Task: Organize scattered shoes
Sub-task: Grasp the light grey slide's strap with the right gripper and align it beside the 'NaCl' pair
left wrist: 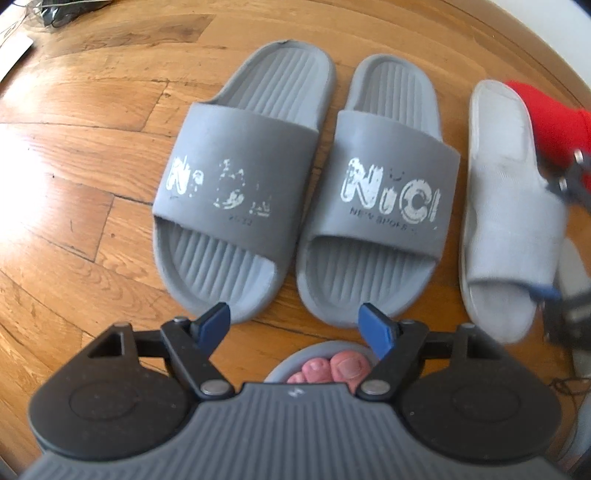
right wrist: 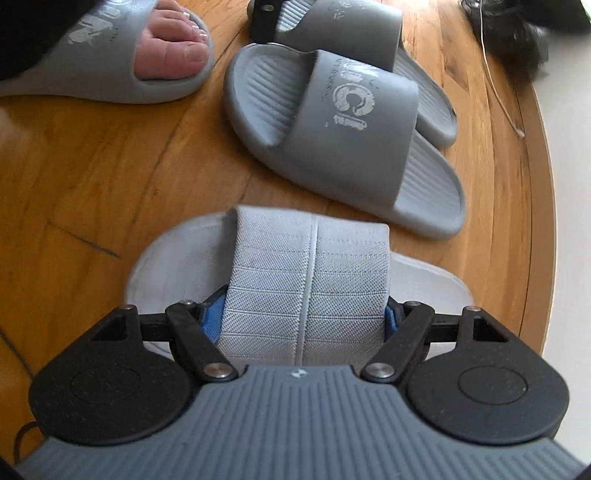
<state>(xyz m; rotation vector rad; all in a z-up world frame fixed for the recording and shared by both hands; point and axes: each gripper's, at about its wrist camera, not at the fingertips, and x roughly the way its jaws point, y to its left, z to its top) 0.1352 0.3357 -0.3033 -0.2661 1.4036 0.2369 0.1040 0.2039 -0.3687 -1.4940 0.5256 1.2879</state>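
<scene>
Shoes first: the two dark grey slides, the left-hand slide [left wrist: 236,173] and the right-hand slide [left wrist: 376,199], sit side by side on the wooden floor [left wrist: 85,184], toes toward the camera, pretty much parallel and nearly touching. That pair looks sorted to me.

The light grey slipper [left wrist: 506,206] lies just to the right of them, roughly lined up the same way. In the right wrist view the right gripper [right wrist: 303,319] has its blue pads on both edges of the slipper's woven strap [right wrist: 306,280], so it's clamped on that strap, with the sole seemingly on or right at the floor. Hard to tell if it's fully set down.

The left gripper [left wrist: 297,325] is spread wide with nothing between its fingers, hanging just in front of the slides' toes.

The person's own foot in a grey slide [right wrist: 122,62] is planted nearby, not part of the tidy-up I'd guess.

So my read: one pair done, the light slipper about placed next to it. I don't see its mate anywhere, so that's probably what's left. Some black cables [right wrist: 517,33] lie off by the floor's edge.
</scene>
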